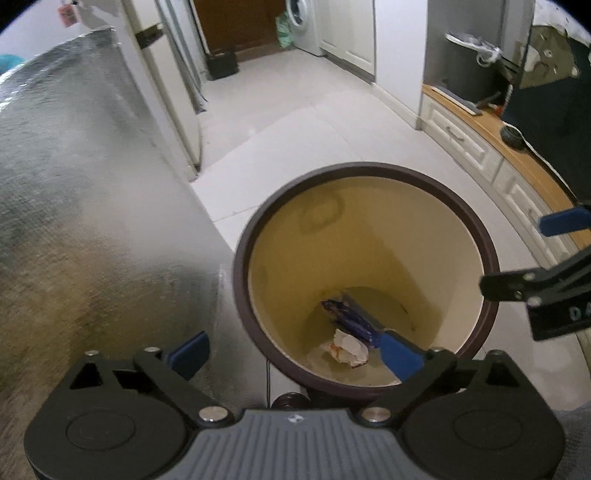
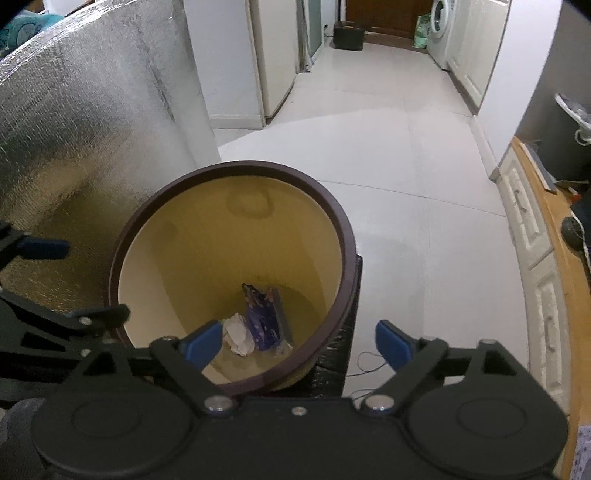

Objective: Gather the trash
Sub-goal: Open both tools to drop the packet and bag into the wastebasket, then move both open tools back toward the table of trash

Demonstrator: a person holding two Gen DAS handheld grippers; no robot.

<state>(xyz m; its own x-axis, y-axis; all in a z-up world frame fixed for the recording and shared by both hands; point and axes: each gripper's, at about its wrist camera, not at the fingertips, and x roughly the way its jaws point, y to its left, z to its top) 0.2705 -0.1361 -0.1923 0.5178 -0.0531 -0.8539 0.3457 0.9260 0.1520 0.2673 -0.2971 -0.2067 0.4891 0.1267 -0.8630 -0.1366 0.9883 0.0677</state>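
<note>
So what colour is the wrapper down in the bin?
The wrapper is dark blue-purple with small light speckles, seen best in the right wrist view, lying inside the bin.

I take the round cream plastic bin with the dark brown rim (image 1: 243, 266) as my landmark. In it, on the bottom: a crumpled white paper wad (image 1: 349, 347) touching a dark blue printed wrapper (image 1: 351, 319), the wad nearer me. Left of the bin, just beside it, a silver quilted foil-covered surface (image 1: 81, 177). Right of the bin, across bare white tiled floor (image 2: 406, 177), a long white drawer cabinet with a wooden top (image 2: 532, 236). Behind the bin, well apart, a white front-loading washing machine (image 2: 439, 22). Left gripper (image 1: 295, 350) over the bin's near rim; right gripper (image 2: 299, 345) likewise, both spread, nothing between.
</note>
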